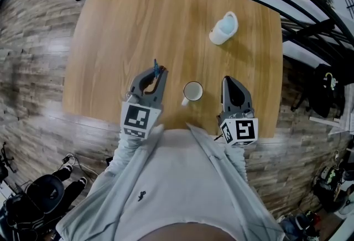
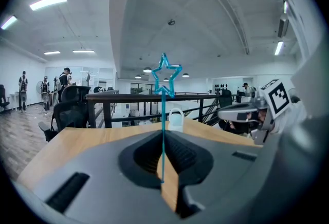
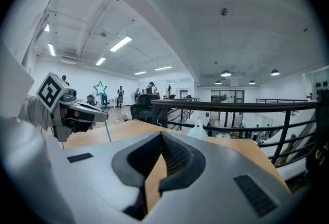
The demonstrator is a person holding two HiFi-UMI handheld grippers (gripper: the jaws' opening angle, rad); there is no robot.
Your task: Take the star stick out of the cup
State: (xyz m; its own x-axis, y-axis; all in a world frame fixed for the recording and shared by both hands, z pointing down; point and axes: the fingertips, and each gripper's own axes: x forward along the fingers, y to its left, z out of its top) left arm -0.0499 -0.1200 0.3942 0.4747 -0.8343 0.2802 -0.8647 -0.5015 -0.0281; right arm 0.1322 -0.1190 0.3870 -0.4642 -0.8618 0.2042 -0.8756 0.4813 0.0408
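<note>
Grey shirt [image 1: 182, 179] fills the bottom of the head view; both sleeves [image 1: 126, 148] are stretched forward over the near edge of the wooden table [image 1: 138, 19].

Noted for the left gripper [image 1: 161, 72]: its jaws are pressed together on the star stick [image 1: 156, 66]. In the left gripper view the thin teal shaft is seen clamped between the ribbed pads near its lower end. It is held upright, with the outline star at its top well above the jaws. The stick is carried above the table, left of the cup [image 1: 193, 91] and wholly out of it.

The cup is white and set upright near the table's front edge, between the two grippers. Its handle is turned toward the person. Nothing is seen inside it, and it is touched by neither gripper.

The right gripper [image 1: 226, 80] is held just right of the cup and pointed away from the person. In the right gripper view its jaws are seen closed on each other, with nothing gripped between them.

A white and pale blue jug [image 1: 224, 28] is placed toward the far right of the table, well apart from the cup. A black railing [image 3: 231, 106] is seen beyond the far edge.
</note>
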